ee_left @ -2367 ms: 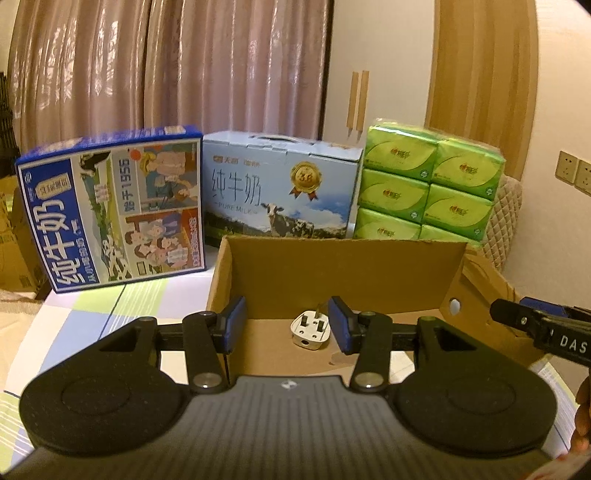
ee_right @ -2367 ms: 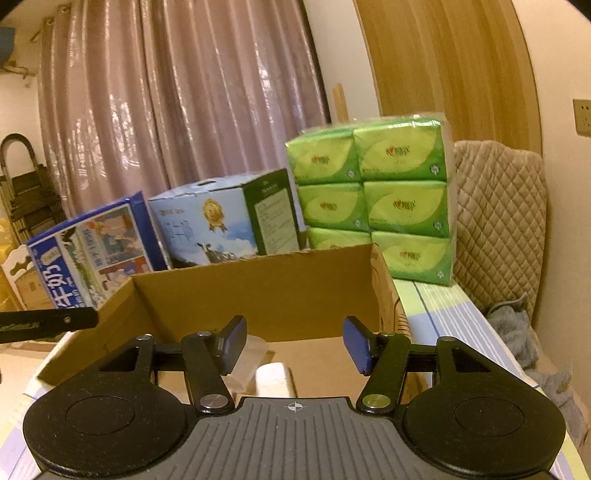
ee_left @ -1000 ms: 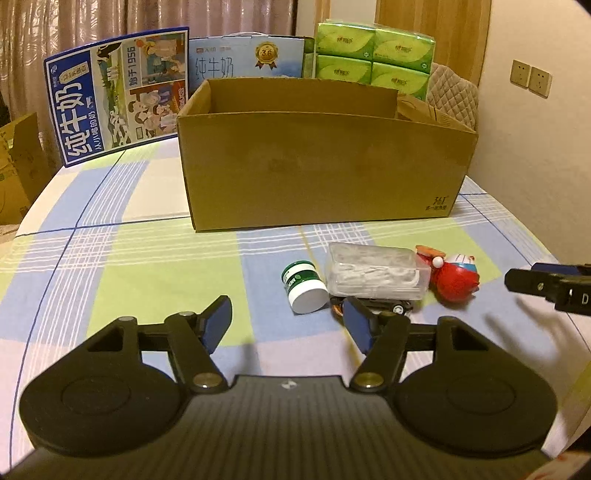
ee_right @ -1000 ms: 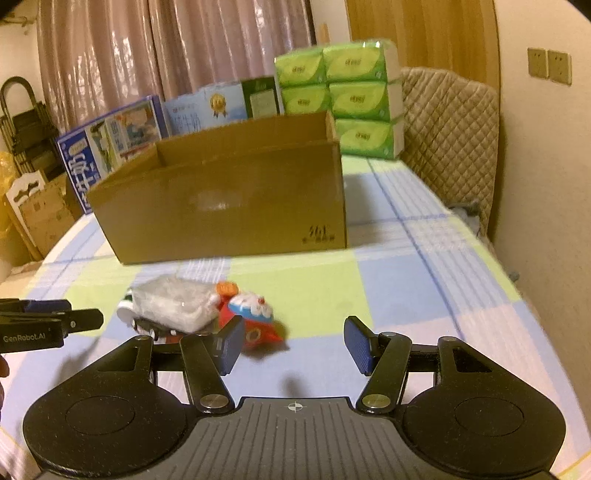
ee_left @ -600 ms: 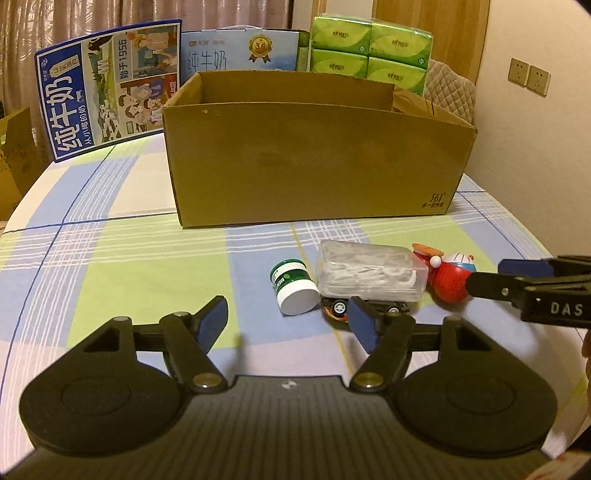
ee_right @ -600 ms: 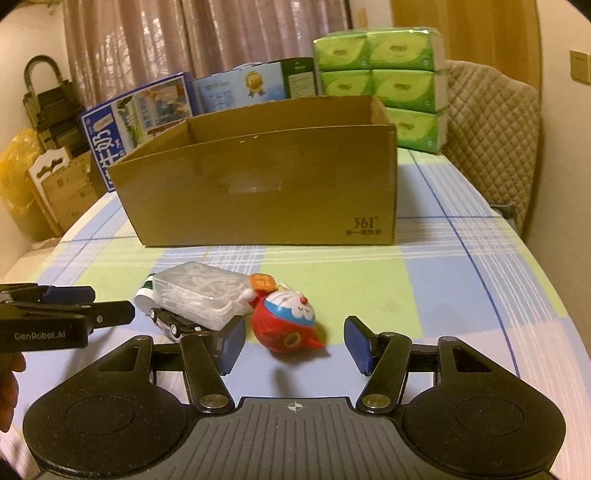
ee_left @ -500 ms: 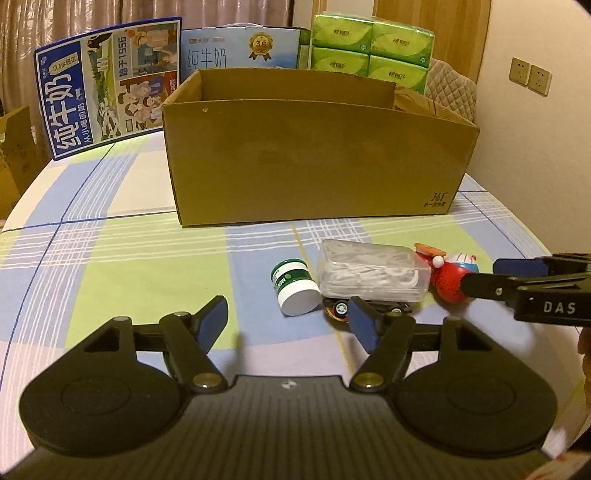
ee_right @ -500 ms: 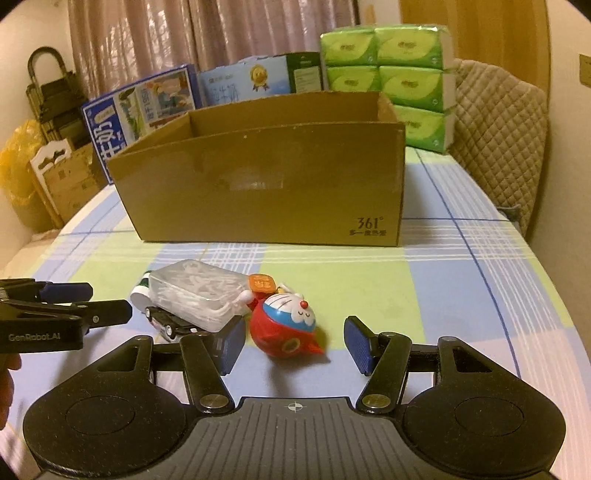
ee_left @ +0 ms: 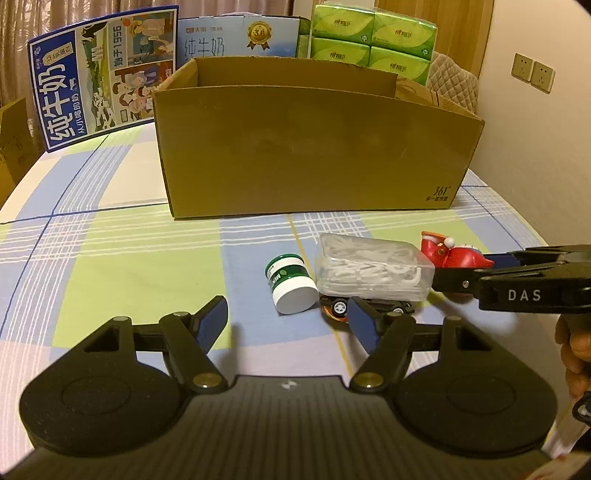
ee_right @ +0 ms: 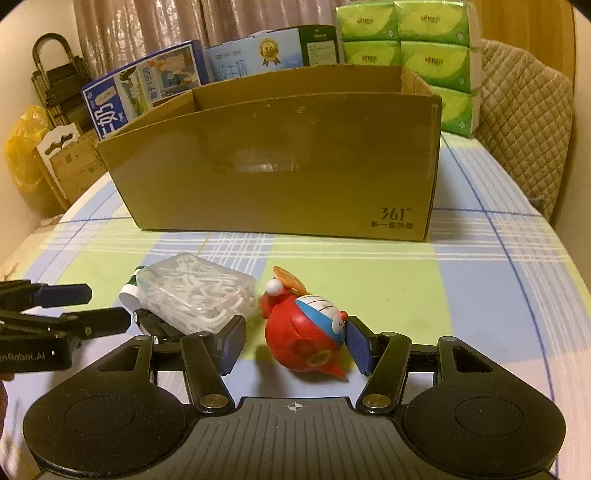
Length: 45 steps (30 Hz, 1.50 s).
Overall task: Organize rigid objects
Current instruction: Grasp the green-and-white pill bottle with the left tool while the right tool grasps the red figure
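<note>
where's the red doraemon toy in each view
left wrist: the toy is at right of centre, right of the clear box, partly behind the right gripper.
right wrist: the toy is low at centre, between that gripper's open fingers.
shared landmark: the cardboard box with the 361 print stands behind it in both.

Counter cloth [ee_left: 122, 258]: plaid of pale green, light blue and white with thin dark lines. Cardboard box [ee_left: 314, 147]: plain brown, black "361°" print. Small jar [ee_left: 290, 282]: green and white. Lidded case [ee_left: 373, 271]: clear, white contents. Round toy [ee_right: 304, 341]: red body, blue-and-white face. Tissue packs [ee_left: 371, 35]: bright green. Milk carton [ee_left: 99, 77]: dark blue, white lettering.
</note>
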Tool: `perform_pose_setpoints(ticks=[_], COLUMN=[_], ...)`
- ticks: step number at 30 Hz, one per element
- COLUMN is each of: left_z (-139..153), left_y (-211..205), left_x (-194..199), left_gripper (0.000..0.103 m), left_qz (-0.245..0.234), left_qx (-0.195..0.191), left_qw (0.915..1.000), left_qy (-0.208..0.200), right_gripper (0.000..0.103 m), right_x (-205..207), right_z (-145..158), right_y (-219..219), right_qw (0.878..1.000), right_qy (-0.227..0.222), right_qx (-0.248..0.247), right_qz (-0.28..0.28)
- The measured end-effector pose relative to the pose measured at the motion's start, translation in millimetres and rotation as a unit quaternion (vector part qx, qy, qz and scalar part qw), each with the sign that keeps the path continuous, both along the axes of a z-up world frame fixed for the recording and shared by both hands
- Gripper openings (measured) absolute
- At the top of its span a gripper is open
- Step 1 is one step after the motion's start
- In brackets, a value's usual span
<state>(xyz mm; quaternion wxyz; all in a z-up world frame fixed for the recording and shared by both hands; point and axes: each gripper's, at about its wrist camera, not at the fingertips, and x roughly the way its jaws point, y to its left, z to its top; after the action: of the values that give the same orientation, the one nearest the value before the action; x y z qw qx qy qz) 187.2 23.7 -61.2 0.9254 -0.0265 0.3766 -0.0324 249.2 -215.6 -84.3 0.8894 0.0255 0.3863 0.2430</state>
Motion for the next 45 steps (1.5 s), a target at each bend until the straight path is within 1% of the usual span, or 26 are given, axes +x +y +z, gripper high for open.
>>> perform_pose_setpoints(ticks=[3,4,5,9,13,17,20,28,30,32,34,35,37,43,45], left_z=[-1,-1,-2,-1,-1,1,-1,-10,-13,-17,-20,-21,-21,-15,-11], left_y=[0,0,0,2,3,7,10,5,5,5,6,6,6,8,11], left_x=[1,2,3,5,10,14,19,31,35,38,41,42,42,36,33], left_gripper=[0.067,0.067,0.067,0.067,0.067,0.066,0.065,0.062,0.058,0.049,0.037,0.035,0.026,0.026,0.026], left_qz=[0.000,0.000,0.000,0.000,0.003,0.016,0.023,0.006,0.008,0.014,0.017,0.019,0.020,0.020,0.022], left_qx=[-0.001,-0.001,-0.003,-0.011,-0.015,-0.006,-0.002,0.012,0.010,0.008,0.006,0.009,0.019,0.019,0.014], left_qw=[1.0000,1.0000,1.0000,0.9999,0.9999,0.9998,0.9997,0.9999,0.9999,0.9998,0.9997,0.9996,0.9995,0.9995,0.9996], left_qy=[0.001,0.001,0.002,0.000,-0.002,-0.009,-0.004,0.007,0.009,0.012,0.017,0.015,0.015,0.017,0.013], right_gripper=[0.056,0.048,0.043,0.043,0.043,0.043,0.043,0.043,0.043,0.043,0.043,0.043,0.043,0.043,0.043], right_x=[-1,-2,-3,-6,-10,-9,-8,-8,-8,-7,-7,-7,-7,-7,-8], right_z=[-1,0,1,4,12,15,14,17,17,17,17,17,17,22,24], right_y=[1,3,3,3,0,-6,-7,-5,-6,-7,-8,-8,-7,-4,-3], right_qw=[1.000,1.000,1.000,1.000,0.999,0.999,0.998,0.998,0.998,0.998,0.998,0.998,0.998,0.998,0.998], right_qy=[0.000,-0.002,-0.005,-0.011,-0.028,-0.030,-0.027,-0.035,-0.033,-0.032,-0.031,-0.030,-0.031,-0.036,-0.040], right_qx=[-0.003,-0.006,-0.012,-0.018,-0.017,-0.011,-0.013,-0.012,-0.011,-0.011,-0.010,-0.010,-0.009,-0.006,-0.007], right_qz=[0.002,0.001,0.000,-0.011,-0.026,-0.043,-0.049,-0.049,-0.051,-0.053,-0.054,-0.054,-0.053,-0.054,-0.053])
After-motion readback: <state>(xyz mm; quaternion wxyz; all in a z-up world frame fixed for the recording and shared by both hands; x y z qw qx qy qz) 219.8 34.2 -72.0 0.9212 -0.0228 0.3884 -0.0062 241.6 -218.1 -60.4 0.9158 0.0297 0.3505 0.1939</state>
